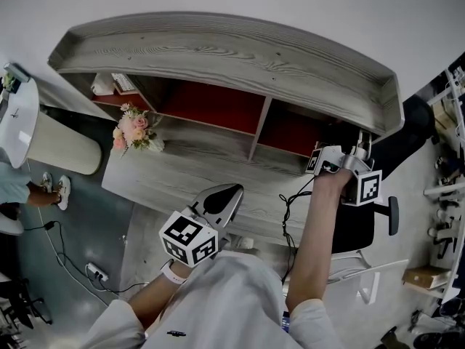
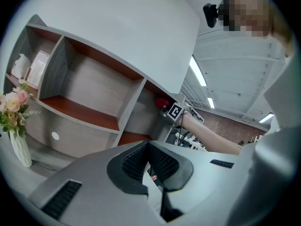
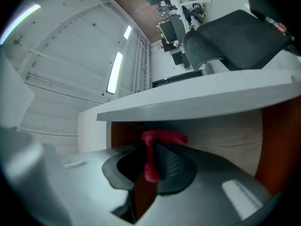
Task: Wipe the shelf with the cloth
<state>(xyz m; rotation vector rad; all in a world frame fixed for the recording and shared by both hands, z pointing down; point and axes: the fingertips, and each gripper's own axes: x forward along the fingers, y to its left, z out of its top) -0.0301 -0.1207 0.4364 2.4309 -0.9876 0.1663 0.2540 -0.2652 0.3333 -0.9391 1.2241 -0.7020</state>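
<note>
A grey wooden desk point(image 1: 203, 174) bears the shelf point(image 1: 218, 49) and a vase of flowers point(image 1: 135, 131).

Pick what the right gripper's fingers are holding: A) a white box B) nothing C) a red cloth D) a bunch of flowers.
C: in the right gripper view, a red cloth is pinched between the shut fingers of the right gripper.
</note>
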